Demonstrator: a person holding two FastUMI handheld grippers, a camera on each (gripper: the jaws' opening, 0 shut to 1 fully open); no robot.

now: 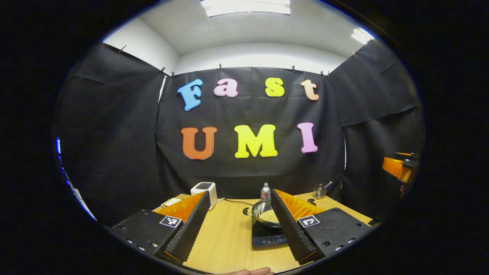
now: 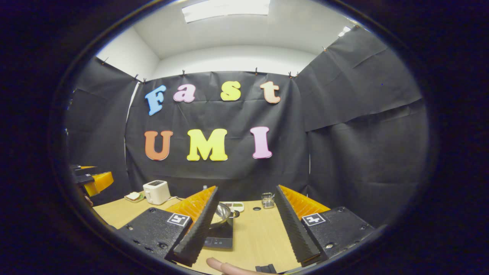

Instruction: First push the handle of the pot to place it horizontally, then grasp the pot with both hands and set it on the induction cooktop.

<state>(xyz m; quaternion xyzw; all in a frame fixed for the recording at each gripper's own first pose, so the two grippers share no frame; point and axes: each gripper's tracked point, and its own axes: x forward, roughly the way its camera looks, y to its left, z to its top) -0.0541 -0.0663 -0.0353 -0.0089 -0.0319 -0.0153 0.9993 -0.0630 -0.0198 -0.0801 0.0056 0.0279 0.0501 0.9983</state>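
A steel pot [image 1: 266, 214] of pale grains sits on the induction cooktop [image 1: 267, 236] on the wooden table [image 1: 225, 236], ahead of both tools, left tool [image 1: 240, 229] and right tool [image 2: 248, 229] spread and empty; placement looks done; next, withdraw.

No readable text; cooktop [image 1: 268, 238] panel markings too small.

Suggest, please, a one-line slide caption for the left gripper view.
Open left claw held back from the pot, which sits on the induction cooktop.
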